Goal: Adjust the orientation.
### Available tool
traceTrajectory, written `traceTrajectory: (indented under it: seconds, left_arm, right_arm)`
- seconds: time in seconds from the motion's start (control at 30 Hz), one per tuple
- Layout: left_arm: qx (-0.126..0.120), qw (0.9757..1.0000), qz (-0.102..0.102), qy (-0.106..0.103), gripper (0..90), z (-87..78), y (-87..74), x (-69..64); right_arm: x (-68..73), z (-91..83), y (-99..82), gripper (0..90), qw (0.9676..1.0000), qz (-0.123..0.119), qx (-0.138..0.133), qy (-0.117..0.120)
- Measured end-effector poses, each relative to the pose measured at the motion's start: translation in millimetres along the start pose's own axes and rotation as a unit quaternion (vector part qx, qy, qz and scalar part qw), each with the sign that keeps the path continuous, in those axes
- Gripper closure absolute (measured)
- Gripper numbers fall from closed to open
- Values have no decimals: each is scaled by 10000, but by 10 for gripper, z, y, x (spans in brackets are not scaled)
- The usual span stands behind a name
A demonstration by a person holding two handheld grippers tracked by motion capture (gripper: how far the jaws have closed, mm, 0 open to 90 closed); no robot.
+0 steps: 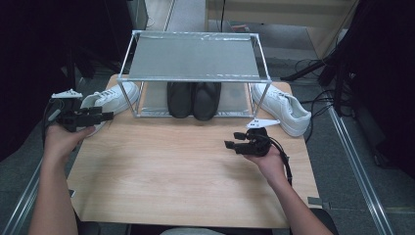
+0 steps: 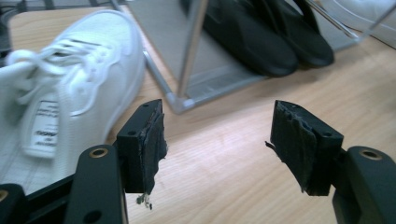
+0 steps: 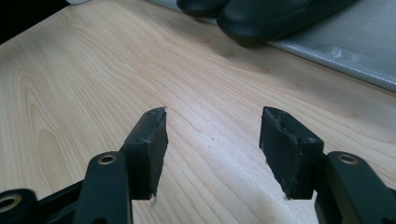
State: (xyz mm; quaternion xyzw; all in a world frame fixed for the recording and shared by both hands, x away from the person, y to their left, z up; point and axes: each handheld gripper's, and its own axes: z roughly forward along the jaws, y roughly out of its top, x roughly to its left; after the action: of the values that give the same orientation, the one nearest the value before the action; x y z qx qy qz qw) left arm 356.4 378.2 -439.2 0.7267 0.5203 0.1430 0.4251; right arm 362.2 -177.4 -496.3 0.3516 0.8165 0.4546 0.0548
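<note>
High view, 2 white sneakers (image 1: pixel 111 98), 2 black shoes (image 1: pixel 193 99)

I am working with two black tools, and my forearms are showing bare, with no sleeve on either. My left tool (image 1: pixel 105 116) is carrying a grey three-cornered plate on top and a dark cable looping behind it. My right tool (image 1: pixel 232 141) is wearing the same pale plate, its black cable trailing along my wrist. Up close, each jaw arm is showing a brass-ringed screw hole, and the black pads (image 2: pixel 152 140) are fraying at their edges, with loose scraps hanging from the left tool's pad.
</note>
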Motion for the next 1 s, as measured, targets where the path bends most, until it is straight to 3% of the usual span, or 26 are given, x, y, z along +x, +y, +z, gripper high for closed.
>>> traceTrajectory:
  seconds: [0.1, 0.23, 0.5, 0.77, 1.0]
  left_arm:
    - [-17, 9999, -56, 84, 358, 10, -8, 74]
    - [-137, 9992, -278, 259, 372, -21, -10, 217]
    - [25, 9977, -392, 550, 401, 80, 31, 395]
    - [128, 9968, -509, 608, 421, 260, 58, 575]
    - [159, 9974, -399, 575, 517, 449, 79, 621]
  right_arm:
    - [4, -11, -13, 422, 10000, 7, 38, -23]
    - [1, -48, -56, 423, 10000, 13, 15, -78]
    - [-16, -143, -141, 422, 9996, 137, 9, -227]
    - [-35, -257, -238, 422, 9990, 263, -49, -369]
    - [-53, -324, -305, 422, 9982, 367, -75, -472]
